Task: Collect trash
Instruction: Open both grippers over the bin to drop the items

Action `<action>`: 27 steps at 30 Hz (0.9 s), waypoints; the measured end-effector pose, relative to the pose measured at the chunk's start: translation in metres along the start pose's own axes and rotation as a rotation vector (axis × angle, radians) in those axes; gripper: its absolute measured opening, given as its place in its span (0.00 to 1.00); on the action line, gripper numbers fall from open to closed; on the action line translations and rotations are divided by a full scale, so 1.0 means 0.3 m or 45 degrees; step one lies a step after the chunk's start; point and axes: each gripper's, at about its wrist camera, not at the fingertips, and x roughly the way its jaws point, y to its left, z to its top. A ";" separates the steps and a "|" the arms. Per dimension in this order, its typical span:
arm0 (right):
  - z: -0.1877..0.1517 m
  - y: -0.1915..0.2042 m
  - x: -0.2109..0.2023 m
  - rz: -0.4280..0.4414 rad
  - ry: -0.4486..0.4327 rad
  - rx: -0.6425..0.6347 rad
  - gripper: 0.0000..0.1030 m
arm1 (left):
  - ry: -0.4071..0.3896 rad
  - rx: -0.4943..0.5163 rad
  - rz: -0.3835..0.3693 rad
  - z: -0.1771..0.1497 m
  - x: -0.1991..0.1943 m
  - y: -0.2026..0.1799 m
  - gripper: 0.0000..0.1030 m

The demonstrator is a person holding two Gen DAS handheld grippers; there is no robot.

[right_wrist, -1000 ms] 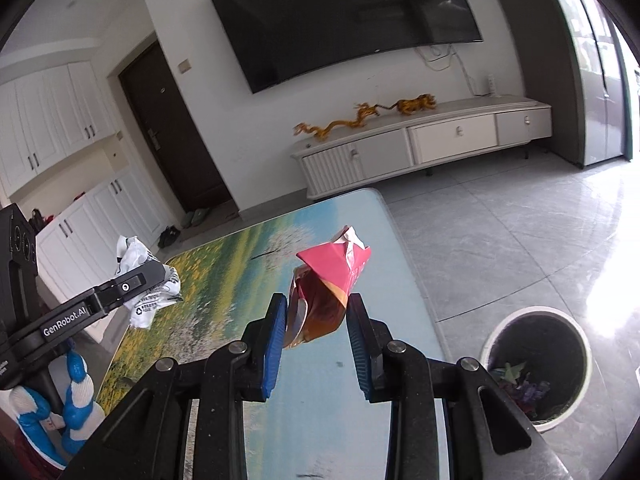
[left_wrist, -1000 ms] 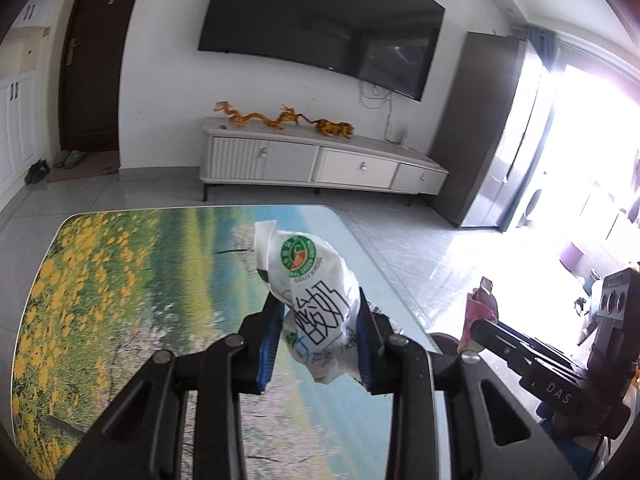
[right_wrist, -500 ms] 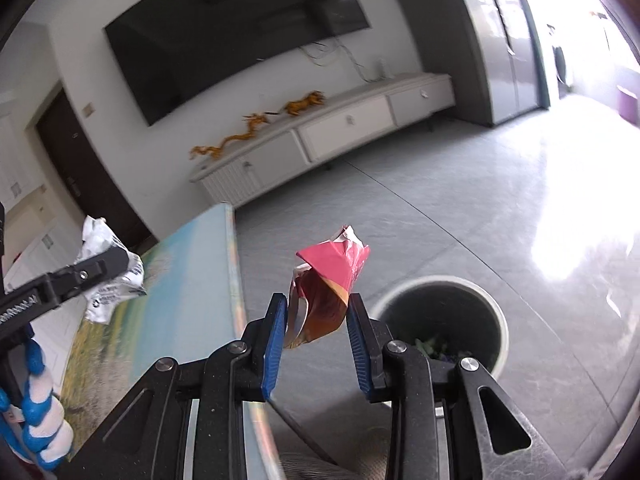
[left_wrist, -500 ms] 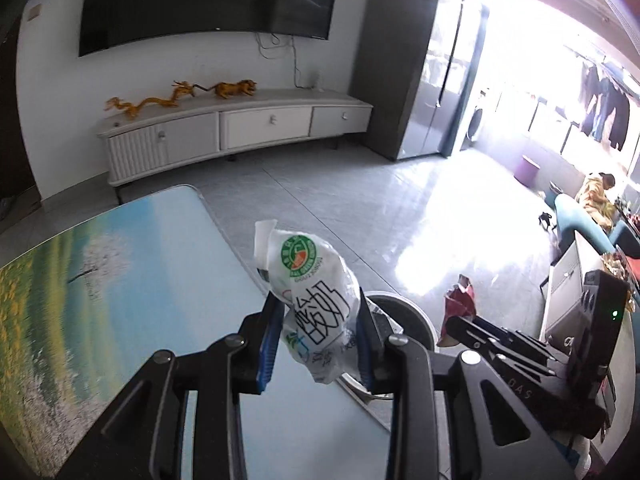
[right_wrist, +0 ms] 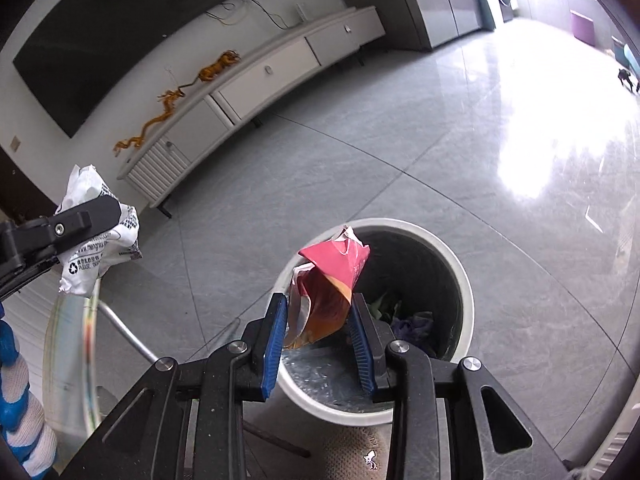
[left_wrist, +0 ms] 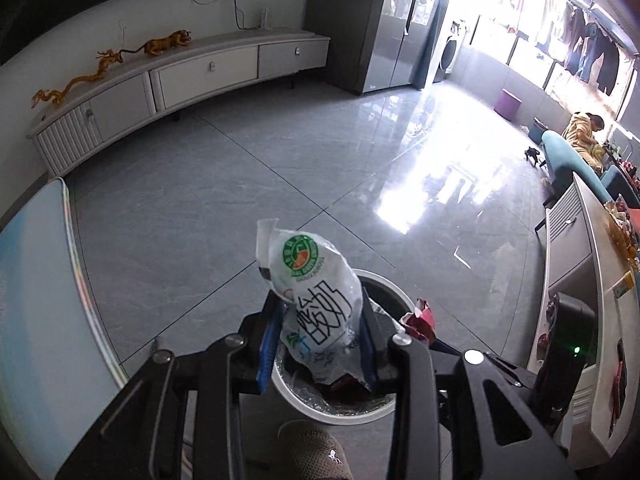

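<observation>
My left gripper [left_wrist: 318, 344] is shut on a crumpled white plastic bag [left_wrist: 316, 300] with a green logo and black print, held just above the round white trash bin [left_wrist: 384, 288]. My right gripper [right_wrist: 320, 336] is shut on a crumpled red and orange snack wrapper [right_wrist: 330, 284], held over the near rim of the same bin [right_wrist: 464, 280]. The bin holds several pieces of trash [right_wrist: 412, 324]. The left gripper with its white bag [right_wrist: 96, 236] shows at the left of the right wrist view. The red wrapper [left_wrist: 420, 318] shows beside the bin in the left wrist view.
The table's edge [left_wrist: 76, 264] lies at the left. A white TV cabinet [left_wrist: 180, 80] with golden dragon figures stands along the far wall. A shoe [left_wrist: 316, 456] is at the bottom by the bin. A white cabinet [left_wrist: 580, 248] stands at the right.
Both grippers have swung right, off the table and down toward the trash bin, each still gripping its piece. The bin is now much closer beneath both.
</observation>
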 end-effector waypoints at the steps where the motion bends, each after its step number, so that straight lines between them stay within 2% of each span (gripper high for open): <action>1: -0.009 -0.021 0.009 -0.006 0.009 0.007 0.30 | 0.015 -0.010 -0.015 0.007 0.026 0.001 0.34; 3: -0.009 -0.045 0.034 -0.019 0.023 0.025 0.35 | 0.039 -0.030 -0.049 0.023 0.073 -0.002 0.37; 5: 0.000 -0.058 0.054 -0.035 0.029 0.044 0.50 | 0.061 -0.047 -0.074 0.039 0.114 -0.010 0.44; 6: -0.001 -0.072 0.056 -0.040 0.030 0.054 0.52 | 0.066 -0.056 -0.086 0.046 0.132 -0.011 0.51; 7: 0.001 -0.084 0.062 -0.046 0.032 0.066 0.54 | 0.070 -0.064 -0.098 0.053 0.145 -0.011 0.52; 13: -0.002 -0.107 0.055 -0.068 0.037 0.084 0.57 | 0.090 -0.070 -0.104 0.055 0.173 -0.015 0.53; 18: 0.004 -0.100 0.011 -0.080 0.006 0.087 0.60 | 0.037 -0.062 -0.040 0.030 0.097 0.005 0.55; 19: 0.002 -0.094 -0.004 -0.083 -0.006 0.082 0.62 | 0.013 -0.058 -0.016 0.022 0.071 0.012 0.62; 21: 0.001 -0.073 -0.037 -0.091 -0.030 0.068 0.66 | -0.037 -0.064 0.043 0.005 0.016 0.032 0.67; 27: -0.019 0.037 -0.133 -0.102 -0.101 -0.017 0.75 | -0.135 -0.092 0.187 -0.078 -0.155 0.102 0.67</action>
